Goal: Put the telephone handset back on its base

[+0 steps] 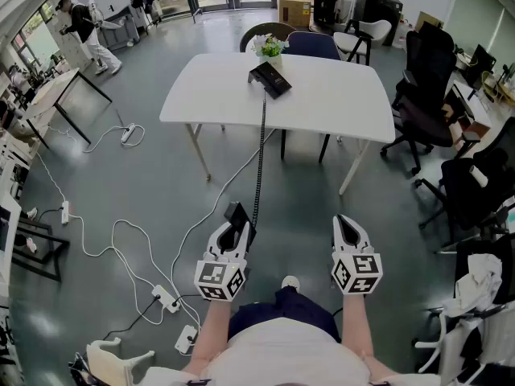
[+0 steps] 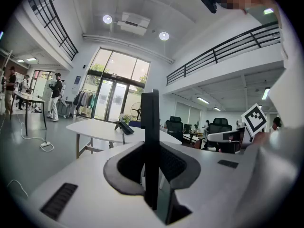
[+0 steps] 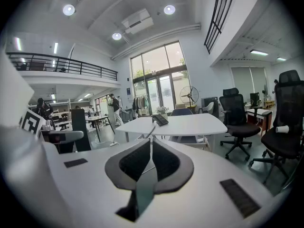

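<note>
View of the room, taken from behind the person, with all places given from the white worktop.

The base sits near the worktop's far edge, just in front of a small potted plant. The telephone handset is not on it. It is well short of the worktop, out over the grey floor, standing upright in the left hand-held gripper, whose jaws are clamped on its sides. A black coiled cord runs taut from the base over the worktop's near edge and down to the handset.

The right hand-held gripper is beside the left one, also short of the worktop, with its jaws pressed together and nothing between them.

Two chairs are tucked in behind the worktop and black office chairs crowd its right side. White cables and power strips trail across the floor to its left. A person stands far off to the left, and cardboard boxes are stacked beyond the far side.
</note>
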`<move>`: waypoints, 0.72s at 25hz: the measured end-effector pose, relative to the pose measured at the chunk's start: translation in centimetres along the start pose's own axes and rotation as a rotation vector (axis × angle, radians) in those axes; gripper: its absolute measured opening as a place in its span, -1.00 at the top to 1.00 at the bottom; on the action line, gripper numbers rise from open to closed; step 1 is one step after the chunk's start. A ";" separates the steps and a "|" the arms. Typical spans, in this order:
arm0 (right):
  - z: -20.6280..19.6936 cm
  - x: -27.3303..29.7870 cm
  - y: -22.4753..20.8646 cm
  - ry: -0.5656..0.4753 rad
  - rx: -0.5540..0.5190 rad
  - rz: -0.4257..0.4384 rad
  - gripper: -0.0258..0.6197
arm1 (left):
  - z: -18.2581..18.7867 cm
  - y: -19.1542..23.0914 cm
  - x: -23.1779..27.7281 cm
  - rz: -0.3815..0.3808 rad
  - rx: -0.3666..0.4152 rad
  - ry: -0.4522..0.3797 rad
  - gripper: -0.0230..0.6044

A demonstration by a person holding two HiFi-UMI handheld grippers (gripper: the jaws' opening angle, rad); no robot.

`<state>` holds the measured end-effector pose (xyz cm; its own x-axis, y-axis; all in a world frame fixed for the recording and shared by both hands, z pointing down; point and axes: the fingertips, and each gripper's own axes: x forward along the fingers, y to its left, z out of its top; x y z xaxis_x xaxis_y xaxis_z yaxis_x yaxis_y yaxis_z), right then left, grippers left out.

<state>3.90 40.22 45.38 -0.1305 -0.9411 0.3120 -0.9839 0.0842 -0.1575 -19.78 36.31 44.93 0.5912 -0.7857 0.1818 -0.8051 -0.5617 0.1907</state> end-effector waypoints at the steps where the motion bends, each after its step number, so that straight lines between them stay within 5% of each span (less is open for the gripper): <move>1: -0.1 0.0 -0.2 0.001 0.003 -0.004 0.80 | -0.1 -0.1 0.1 0.000 -0.001 0.002 0.66; 18: -0.7 1.7 -4.9 0.024 0.002 -0.012 0.80 | -0.5 -2.4 4.0 0.022 -0.032 -0.019 0.66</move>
<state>8.37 38.45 47.36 -0.1218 -0.9340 0.3360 -0.9852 0.0726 -0.1552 -15.48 34.69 45.70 0.5721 -0.8028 0.1679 -0.8158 -0.5357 0.2180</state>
